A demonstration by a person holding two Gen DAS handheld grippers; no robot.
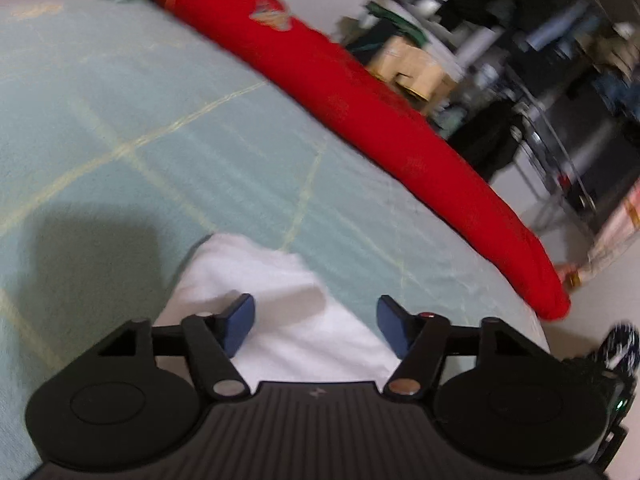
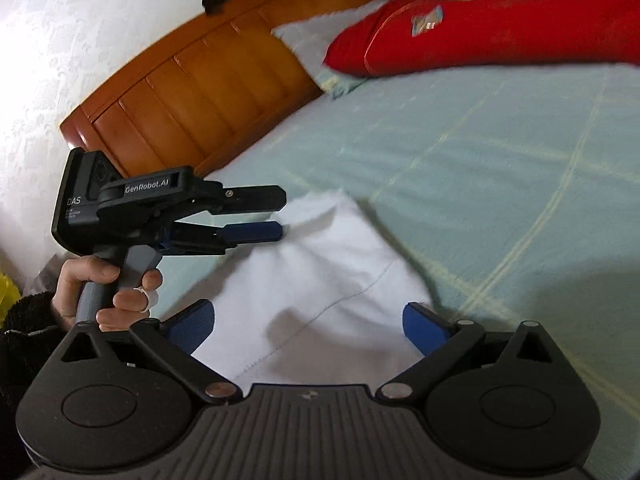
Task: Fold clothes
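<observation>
A folded white garment (image 2: 332, 280) lies on the bed (image 2: 500, 168), on a pale green quilted cover with thin yellowish lines. Both grippers hover above it with their blue-padded fingers spread apart, holding nothing.

In the right wrist view, the right gripper (image 2: 308, 326) sits over the near part of the white cloth, a stitched seam running across the fabric between its fingers. The left gripper (image 2: 280, 214) comes in from the left, seen side-on, with its tips over the cloth's far left edge; whether they touch the fabric cannot be told. A hand (image 2: 108, 292) with a pale ring grips its grey handle.

In the left wrist view, the left gripper (image 1: 316, 320) has the white garment (image 1: 272, 288) directly beneath and between its fingers.

A long red bolster (image 1: 360, 116) lies along the far edge of the bed, well apart from the garment. A wooden headboard (image 2: 208, 80) stands against a white wall (image 2: 80, 20).
</observation>
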